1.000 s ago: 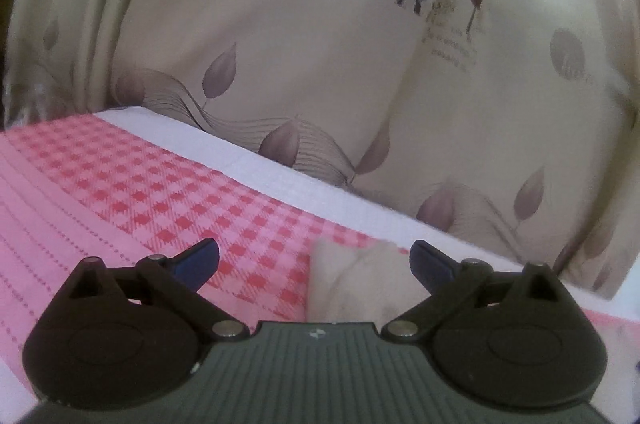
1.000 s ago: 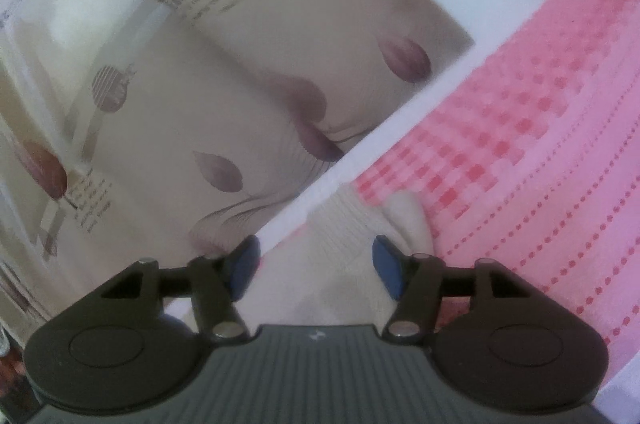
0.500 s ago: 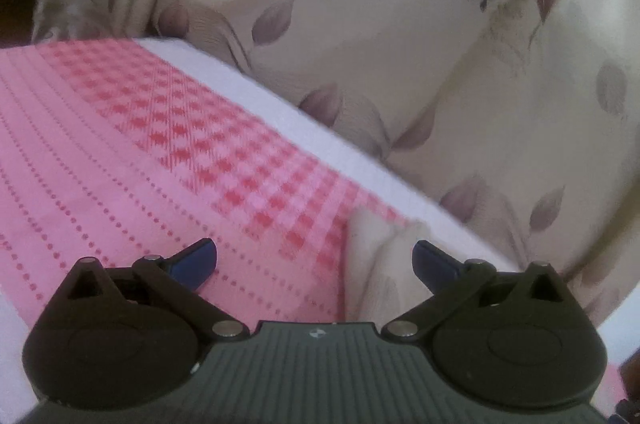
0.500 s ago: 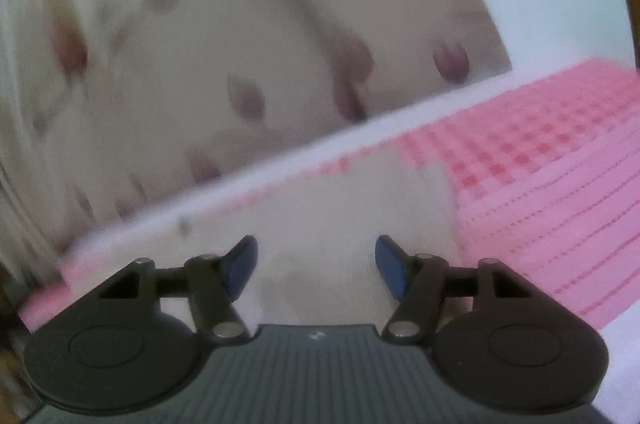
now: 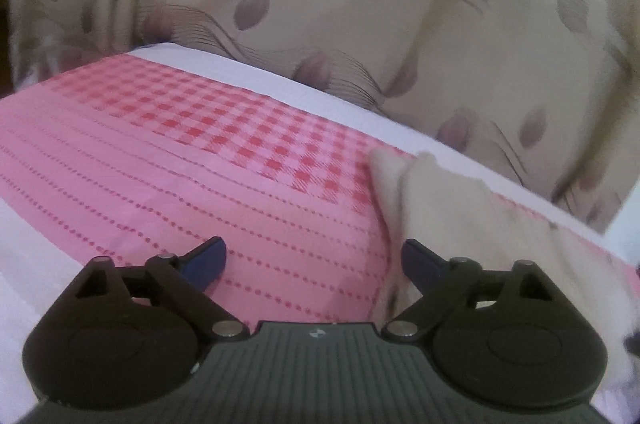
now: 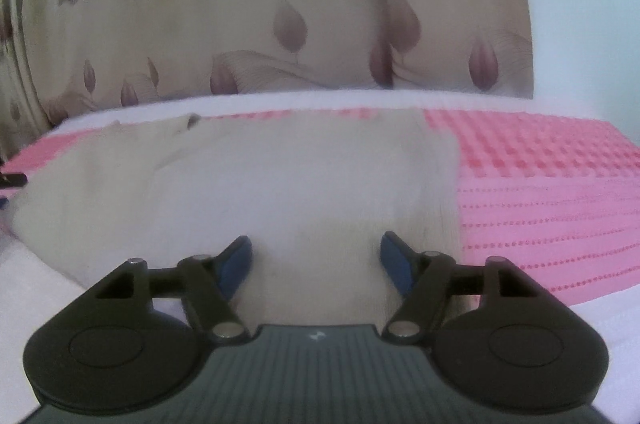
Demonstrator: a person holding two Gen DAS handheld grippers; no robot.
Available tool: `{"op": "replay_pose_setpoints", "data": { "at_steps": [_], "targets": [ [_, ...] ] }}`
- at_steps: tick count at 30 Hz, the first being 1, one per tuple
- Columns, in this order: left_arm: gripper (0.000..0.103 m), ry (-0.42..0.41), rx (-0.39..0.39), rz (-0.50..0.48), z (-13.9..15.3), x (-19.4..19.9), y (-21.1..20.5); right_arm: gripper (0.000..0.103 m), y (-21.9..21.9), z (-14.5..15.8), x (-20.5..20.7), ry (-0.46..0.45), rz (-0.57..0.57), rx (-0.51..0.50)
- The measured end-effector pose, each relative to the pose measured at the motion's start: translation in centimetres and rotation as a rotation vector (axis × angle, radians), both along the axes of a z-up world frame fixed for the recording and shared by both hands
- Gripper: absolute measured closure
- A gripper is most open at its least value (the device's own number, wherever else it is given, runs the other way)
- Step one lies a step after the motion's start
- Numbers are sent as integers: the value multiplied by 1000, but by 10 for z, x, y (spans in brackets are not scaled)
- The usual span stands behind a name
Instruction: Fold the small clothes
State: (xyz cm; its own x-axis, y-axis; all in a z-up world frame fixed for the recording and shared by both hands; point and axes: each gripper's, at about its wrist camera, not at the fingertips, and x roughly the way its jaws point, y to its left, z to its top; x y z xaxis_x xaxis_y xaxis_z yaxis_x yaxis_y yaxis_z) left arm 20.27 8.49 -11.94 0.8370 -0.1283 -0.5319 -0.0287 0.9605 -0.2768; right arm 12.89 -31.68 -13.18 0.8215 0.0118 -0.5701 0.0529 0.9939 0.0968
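A cream small garment (image 6: 248, 184) lies flat on the pink cloth (image 6: 540, 192); in the left wrist view it (image 5: 460, 208) sits at the right with a raised folded corner. My right gripper (image 6: 316, 260) is open, low over the garment's near part, with nothing between the blue pads. My left gripper (image 5: 314, 260) is open and empty over the pink cloth, its right fingertip (image 5: 416, 260) at the garment's left edge.
The pink checked and dotted cloth (image 5: 200, 152) covers a white surface (image 5: 280, 80). A beige curtain (image 5: 320, 4) with leaf print hangs close behind the far edge and also shows in the right wrist view (image 6: 280, 4). A white wall (image 6: 580, 4) is at the right.
Both grippers swung over the table; the right view levelled out and now looks straight across the spread garment. The left gripper shifted so the garment sits further right. Jaws stayed open.
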Motion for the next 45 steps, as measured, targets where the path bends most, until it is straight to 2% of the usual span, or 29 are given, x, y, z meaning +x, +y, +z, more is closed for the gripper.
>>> {"op": "replay_pose_setpoints", "data": {
  "at_steps": [4,6,9,13,21,27,45],
  "targets": [
    [19,6,36,-90,-1,0,-12,22,11,-1,3,25,15,-60],
    [19,8,54,-119,-3,0,-18,20,13,-1,4,32,19,-77],
    [20,9,61,-132,-4,1,-20,14,15,-1,4,36,26,-94],
    [19,13,85,-127,-5,0,-23,0,22,-1,5,46,27,-148],
    [12,20,161,-96,-3,-1,-30,0,28,1,3,41,14,-194],
    [7,9,202,-81,-1,-3,-34,0,16,0,5,62,6,-114],
    [4,-7,243,-68,0,-6,-38,0,23,1,3,58,-9,-157]
  ]
}}
